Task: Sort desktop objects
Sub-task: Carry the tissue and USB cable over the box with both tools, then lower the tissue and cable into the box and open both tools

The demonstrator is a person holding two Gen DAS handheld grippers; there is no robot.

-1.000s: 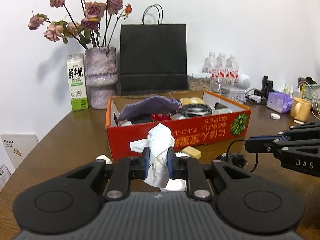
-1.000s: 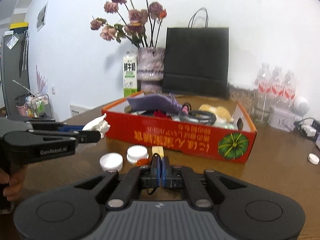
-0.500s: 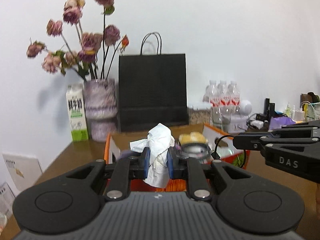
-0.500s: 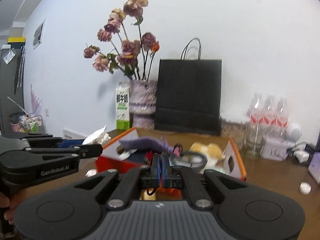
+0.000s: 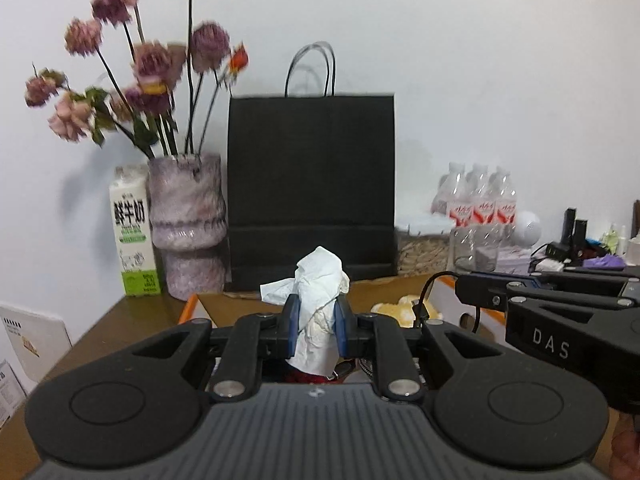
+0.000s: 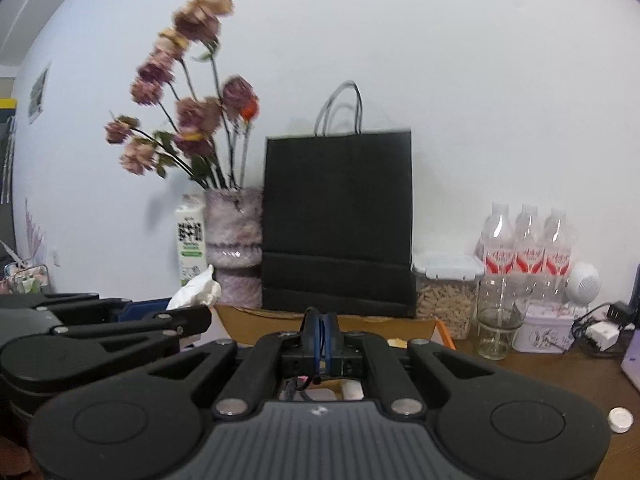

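Crumpled tissue clamped in left hand-held gripper; right hand-held gripper pinching black cable.

Your left black plastic two-finger gripper has a ribbed grey housing, two round black discs at its sides, silver screw heads on its linkage bars and blue pads on its fingers; your right black plastic two-finger gripper is built alike, with blue pads and silver screws, and its side carries white letters "DAS" in the left view
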